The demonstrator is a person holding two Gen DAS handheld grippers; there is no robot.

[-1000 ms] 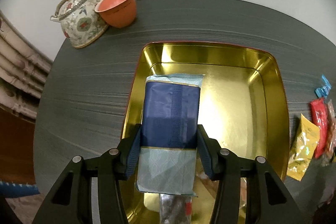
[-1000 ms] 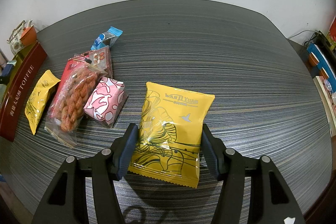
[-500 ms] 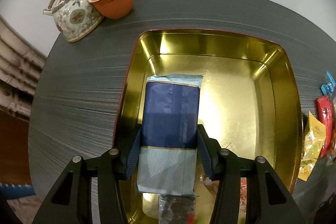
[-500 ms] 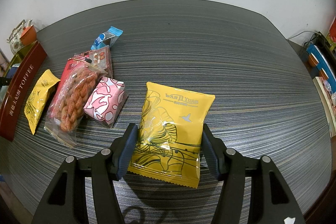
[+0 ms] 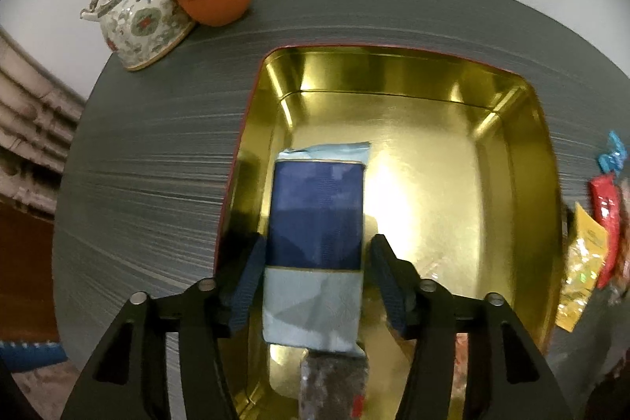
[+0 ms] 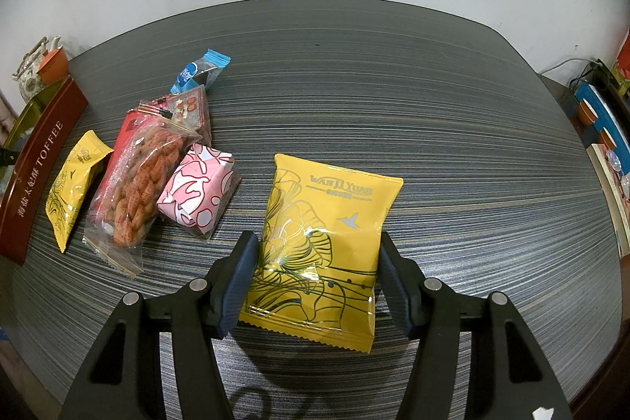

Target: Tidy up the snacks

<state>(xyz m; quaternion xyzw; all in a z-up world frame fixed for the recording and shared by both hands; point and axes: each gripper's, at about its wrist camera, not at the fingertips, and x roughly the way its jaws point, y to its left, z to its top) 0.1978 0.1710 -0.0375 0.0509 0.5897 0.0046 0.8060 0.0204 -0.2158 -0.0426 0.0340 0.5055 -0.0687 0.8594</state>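
Snacks are going into the gold tin [image 5: 508, 160] that fills the middle of the left wrist view, and the left gripper [image 5: 315, 274] is over it, its fingers [image 5: 246, 282] opening off the blue packet [image 5: 315, 215] still between them, likely to drop it in on the tin's left side. In the right wrist view the tin's red side at the far left reads "TOFFEE", a small pile of snacks [image 6: 138, 180] waits beside it on the surface [image 6: 433, 97], and in the lower middle the right gripper [image 6: 315, 278] fingers clench the yellow bag [image 6: 327, 239] marked "WAN JI YUAN", probably next for the tin.

Left gripper [image 5: 315, 274] fingers opening; right gripper [image 6: 317, 276] fingers parted.
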